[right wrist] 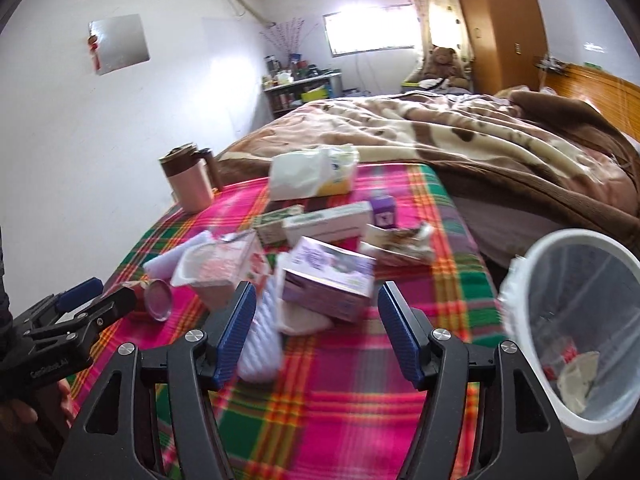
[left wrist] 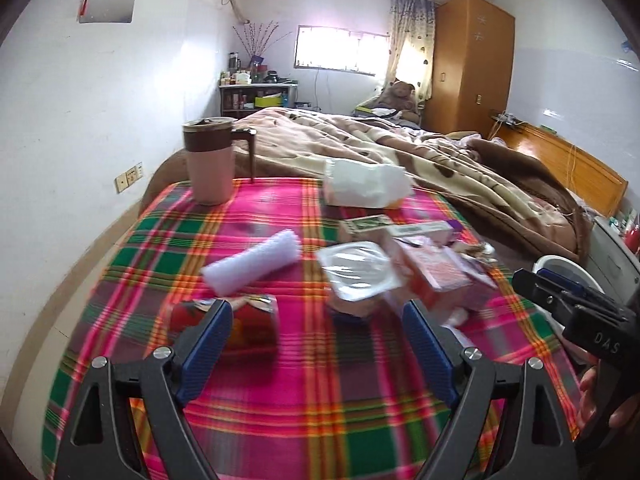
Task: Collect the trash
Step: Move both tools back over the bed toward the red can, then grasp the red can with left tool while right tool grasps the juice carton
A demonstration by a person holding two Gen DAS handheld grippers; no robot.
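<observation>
Both grippers, left (left wrist: 318, 350) and right (right wrist: 316, 332), gape empty. Risk: blurred approach nudges lilac cardboard box (right wrist: 328, 280), centre frame, missing white-rimmed plastic bin (right wrist: 576, 264).

White-walled bedroom (left wrist: 100, 92), bright window (left wrist: 340, 50), wooden wardrobe (left wrist: 472, 64), rumpled bed (left wrist: 400, 148).

one pink mug (left wrist: 209, 160) with a brown lid. one white tissue pack (right wrist: 312, 174). one white foam roll (left wrist: 252, 262). one red can (right wrist: 154, 300). one clear plastic cup (left wrist: 358, 276) with a foil lid. three cartons at least: one lilac (right wrist: 328, 280), one long and pale (right wrist: 328, 222), one small and purple (right wrist: 383, 210). one white bin (right wrist: 580, 320). two grippers, left (left wrist: 318, 356) and right (right wrist: 318, 332). blur hides the count of smaller scraps.
</observation>
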